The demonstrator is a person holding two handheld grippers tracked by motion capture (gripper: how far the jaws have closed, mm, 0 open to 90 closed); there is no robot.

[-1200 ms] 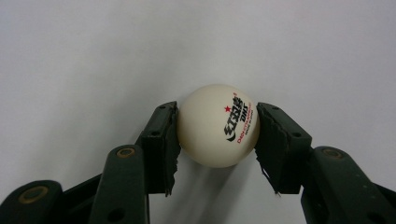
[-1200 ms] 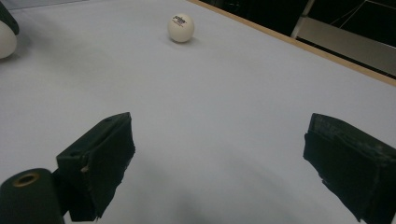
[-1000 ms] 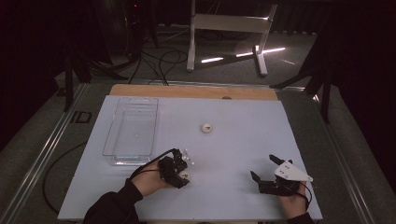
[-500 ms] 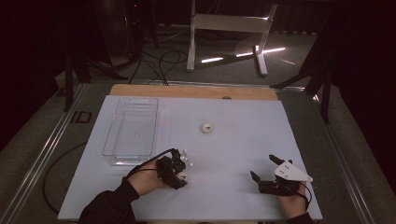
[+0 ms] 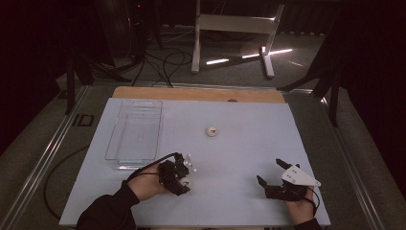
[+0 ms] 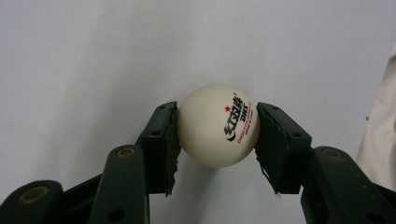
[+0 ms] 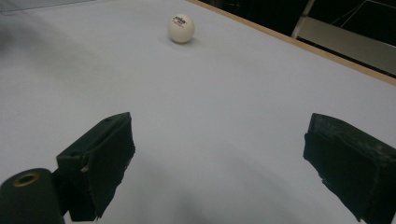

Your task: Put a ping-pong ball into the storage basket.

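Mostly hidden, ball (image 6: 217, 125) clamped in left tongs (image 5: 184, 176); right tongs (image 5: 269, 172) wide open, empty.

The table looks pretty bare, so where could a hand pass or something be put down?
Widest free patch: the table between the loose ball, the left tool gripping its ball, and the open right tool. The right side beyond the loose ball is also bare. It is tighter near the clear tray, close to the left tool.

Left hand-held gripper (image 5: 184, 173) beside clear tray (image 5: 136, 132), white ball (image 5: 211, 130) mid-table, right hand-held gripper (image 5: 271, 172) spread wide
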